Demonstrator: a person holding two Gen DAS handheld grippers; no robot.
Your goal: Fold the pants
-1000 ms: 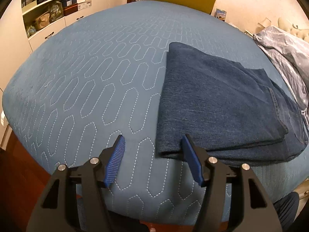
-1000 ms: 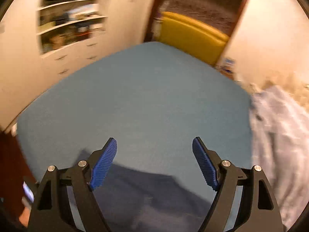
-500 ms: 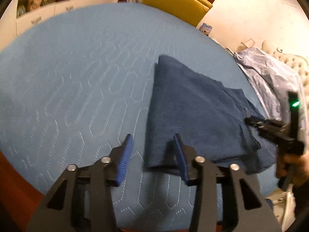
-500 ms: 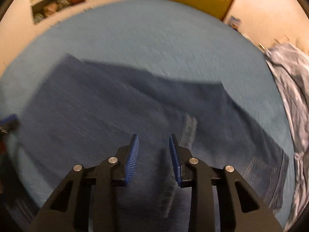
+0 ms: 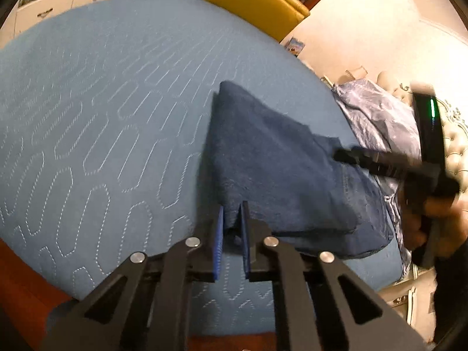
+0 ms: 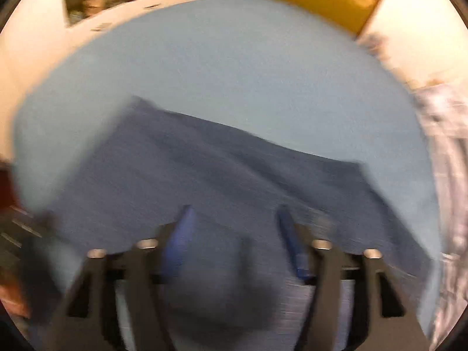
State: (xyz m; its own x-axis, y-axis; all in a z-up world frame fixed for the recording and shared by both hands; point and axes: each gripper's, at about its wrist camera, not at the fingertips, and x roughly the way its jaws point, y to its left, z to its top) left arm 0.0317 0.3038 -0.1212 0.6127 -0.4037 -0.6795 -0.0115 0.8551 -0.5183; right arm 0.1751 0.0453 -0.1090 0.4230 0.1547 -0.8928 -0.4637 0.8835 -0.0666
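Dark blue folded pants (image 5: 278, 163) lie on the light blue quilted bed (image 5: 102, 117). My left gripper (image 5: 232, 219) is shut on the near left corner of the pants and lifts it a little. In the left wrist view my right gripper (image 5: 345, 155) reaches over the right part of the pants, held by a hand. In the blurred right wrist view the right gripper (image 6: 234, 219) stands open just above the pants (image 6: 204, 175), with cloth bulging between its fingers (image 6: 181, 234).
A pale patterned sheet (image 5: 377, 117) lies at the bed's right side, also in the right wrist view (image 6: 447, 146). A yellow headboard (image 5: 257, 0) stands at the far end. White shelves and drawers (image 5: 58, 0) stand at the far left. The wooden bed edge (image 5: 17, 278) is near.
My left gripper closed onto the near left corner of the pants. My right gripper swung down over the pants, narrowed, then opened wider again.
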